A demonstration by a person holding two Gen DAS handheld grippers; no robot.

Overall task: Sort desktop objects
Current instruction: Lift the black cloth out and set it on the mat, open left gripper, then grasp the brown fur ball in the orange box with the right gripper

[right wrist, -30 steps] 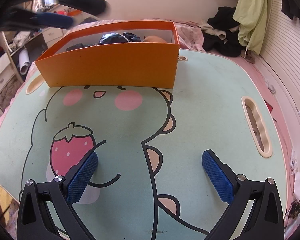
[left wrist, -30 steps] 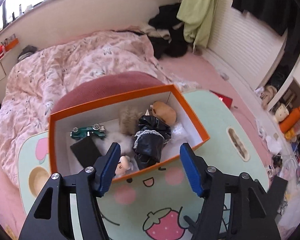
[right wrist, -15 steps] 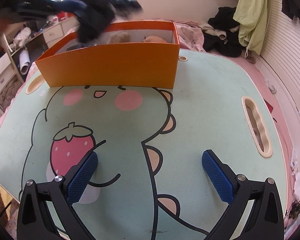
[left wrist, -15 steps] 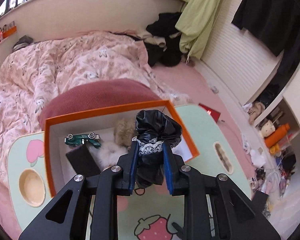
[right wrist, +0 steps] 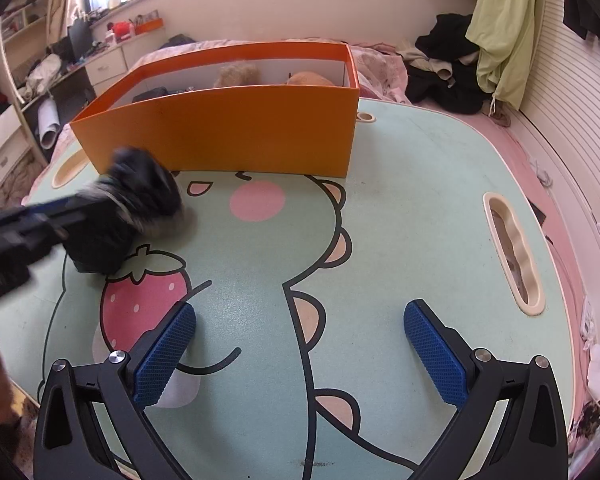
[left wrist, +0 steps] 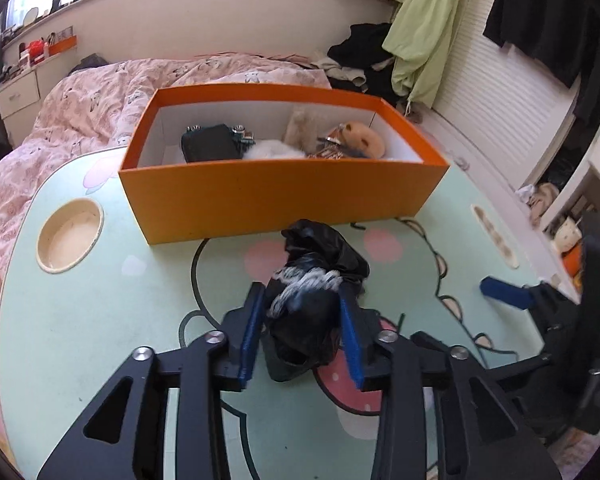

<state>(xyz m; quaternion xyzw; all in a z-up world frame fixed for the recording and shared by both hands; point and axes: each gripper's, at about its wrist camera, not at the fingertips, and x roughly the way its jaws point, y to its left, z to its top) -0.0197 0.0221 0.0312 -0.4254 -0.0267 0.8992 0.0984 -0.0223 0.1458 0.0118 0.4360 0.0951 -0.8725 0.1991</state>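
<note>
- While the orange box holds most of the clutter, one piece is already out of it: a black bundle with white lace trim sits on the mint-green cartoon surface, just in front of the box's near wall and apart from it.
- That bundle lies between the blue pads of the left hand-held gripper; its jaws are opening, and the pads look to be at the cloth's sides without squeezing it, so I judge the drop as being finished rather than a grip being held.
- From the right wrist view the same bundle is blurred, resting by the printed strawberry, so its exact outline is hard to tell.
- Across from it, the right hand-held gripper is spread wide and empty, hovering above bare surface near the cartoon's belly.
- Left inside the box, as far as can be seen: a flat black case, a green toy car partly hidden behind it, a white fluffy piece, a beige furry item, and a tan plush; something small and patterned beside the plush is too unclear to name.
- By my reading, the sorting is early: one object laid out, at least five to go, and no groups are formed yet.
</note>
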